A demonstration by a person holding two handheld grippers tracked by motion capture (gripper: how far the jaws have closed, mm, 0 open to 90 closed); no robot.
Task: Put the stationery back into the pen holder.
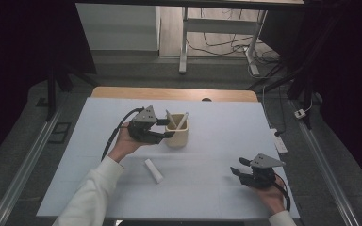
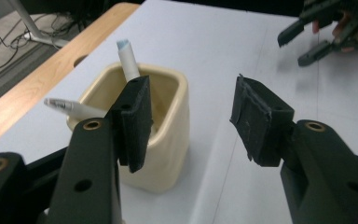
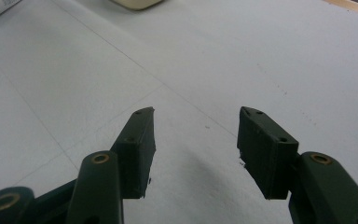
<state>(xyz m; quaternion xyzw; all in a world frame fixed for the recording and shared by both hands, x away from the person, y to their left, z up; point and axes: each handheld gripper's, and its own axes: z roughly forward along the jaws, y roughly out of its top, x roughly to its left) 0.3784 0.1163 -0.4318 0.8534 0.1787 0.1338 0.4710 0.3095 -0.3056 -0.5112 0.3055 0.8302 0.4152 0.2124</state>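
Note:
A cream square cup (image 1: 176, 136) stands mid-table on the white sheet, with two white pens (image 1: 182, 121) leaning in it. My left gripper (image 1: 166, 128) sits at the cup's left side, its jaws open. In the left gripper view the cup (image 2: 168, 140) lies behind the left jaw, one pen (image 2: 128, 60) stands up and another (image 2: 72, 108) slants out, and the gap between the jaws (image 2: 191, 112) is empty. A white marker (image 1: 153, 170) lies loose on the sheet in front of the cup. My right gripper (image 1: 237, 165) rests at the near right, open and empty (image 3: 196, 135).
The white sheet (image 1: 217, 122) covers a wooden table whose far edge (image 1: 169, 93) shows. Beyond it are a desk frame and floor cables (image 1: 226, 47). The right gripper (image 2: 307, 39) appears far off in the left gripper view. The cup's base (image 3: 135, 3) shows at the top of the right gripper view.

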